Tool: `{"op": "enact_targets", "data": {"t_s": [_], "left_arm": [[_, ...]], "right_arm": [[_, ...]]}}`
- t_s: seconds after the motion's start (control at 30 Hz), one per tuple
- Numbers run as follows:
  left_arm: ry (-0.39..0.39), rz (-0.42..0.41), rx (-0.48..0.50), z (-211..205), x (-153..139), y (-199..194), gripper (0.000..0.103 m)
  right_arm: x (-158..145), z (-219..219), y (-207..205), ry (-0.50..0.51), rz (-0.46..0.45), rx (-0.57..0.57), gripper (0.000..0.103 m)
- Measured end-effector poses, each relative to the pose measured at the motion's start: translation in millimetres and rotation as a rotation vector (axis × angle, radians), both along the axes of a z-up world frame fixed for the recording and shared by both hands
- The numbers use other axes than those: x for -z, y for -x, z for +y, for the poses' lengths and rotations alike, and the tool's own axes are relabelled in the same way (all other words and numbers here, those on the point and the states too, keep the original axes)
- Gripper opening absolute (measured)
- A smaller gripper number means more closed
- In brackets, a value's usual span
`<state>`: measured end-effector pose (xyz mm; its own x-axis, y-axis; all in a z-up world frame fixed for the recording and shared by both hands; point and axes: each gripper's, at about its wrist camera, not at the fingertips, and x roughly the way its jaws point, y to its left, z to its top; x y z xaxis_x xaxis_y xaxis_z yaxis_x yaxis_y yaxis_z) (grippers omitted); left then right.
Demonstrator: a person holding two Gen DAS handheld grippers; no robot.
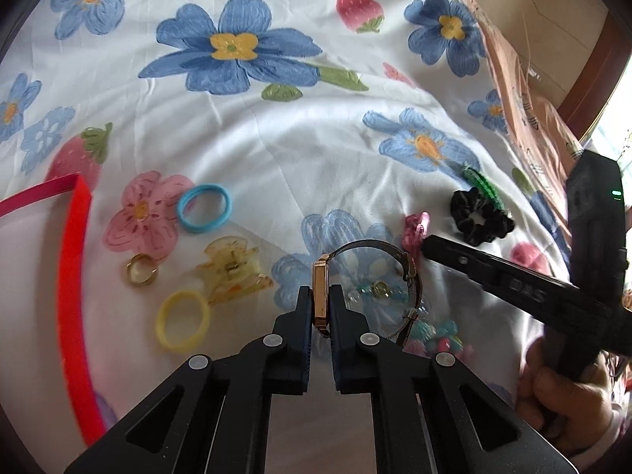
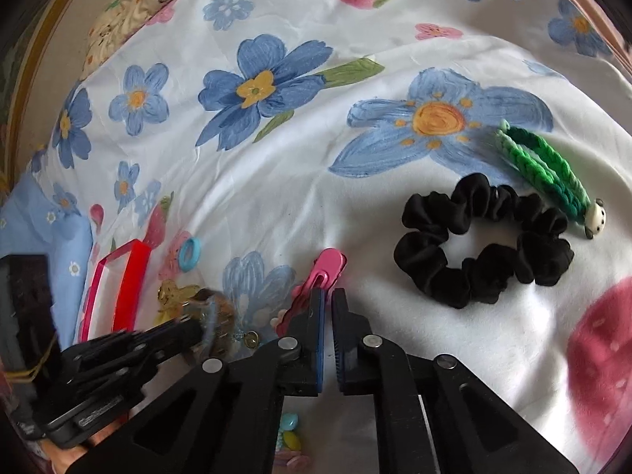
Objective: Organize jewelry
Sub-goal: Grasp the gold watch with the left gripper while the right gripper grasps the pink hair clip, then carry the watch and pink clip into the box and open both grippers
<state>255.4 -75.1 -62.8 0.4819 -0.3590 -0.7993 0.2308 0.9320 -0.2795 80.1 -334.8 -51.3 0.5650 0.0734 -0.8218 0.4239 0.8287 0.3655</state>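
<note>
My left gripper (image 1: 320, 296) is shut on a rose-gold watch (image 1: 319, 292), pinching its square case edge-on; the mesh band (image 1: 409, 276) loops out to the right above the floral sheet. My right gripper (image 2: 328, 300) is nearly closed and empty, its tips just below a pink hair clip (image 2: 316, 280). It shows in the left wrist view (image 1: 493, 272) as a black bar at the right. A black scrunchie (image 2: 482, 237) and a green braided clip (image 2: 541, 170) lie to the right. A beaded bracelet (image 1: 375, 290) lies under the watch band.
A red tray (image 1: 71, 296) stands at the left edge. A gold ring (image 1: 141, 269), yellow claw clip (image 1: 233, 268), blue (image 1: 203, 208) and yellow hair ties (image 1: 182, 322) and a pink flower clip (image 1: 146, 211) lie beside it. Pastel beads (image 1: 438, 337) lie lower right.
</note>
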Motion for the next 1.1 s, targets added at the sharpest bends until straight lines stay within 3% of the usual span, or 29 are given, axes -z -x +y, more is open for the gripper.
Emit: {"op": "enact_targets", "data": {"t_s": [0.27, 0.43, 0.5, 0.6, 1.1], "left_arm": [[0.032, -0.039, -0.029, 33, -25, 39, 0.007], [0.045, -0.053, -0.054, 52, -35, 57, 0.007], [0.049, -0.060, -0.068, 60, -39, 63, 0.007], [0.053, -0.073, -0.092, 73, -45, 73, 0.007], [0.048, -0.115, -0.266, 144, -57, 128, 0.007]], "right_arm": [[-7, 8, -1, -0.005, -0.024, 0.018, 0.029], [5, 13, -18, 0.043, 0.034, -0.004, 0.029], [5, 18, -26, 0.110, 0.054, -0.021, 0.020], [1, 24, -26, 0.143, 0.043, -0.037, 0.016], [-37, 110, -24, 0.021, -0.085, -0.234, 0.016]]}}
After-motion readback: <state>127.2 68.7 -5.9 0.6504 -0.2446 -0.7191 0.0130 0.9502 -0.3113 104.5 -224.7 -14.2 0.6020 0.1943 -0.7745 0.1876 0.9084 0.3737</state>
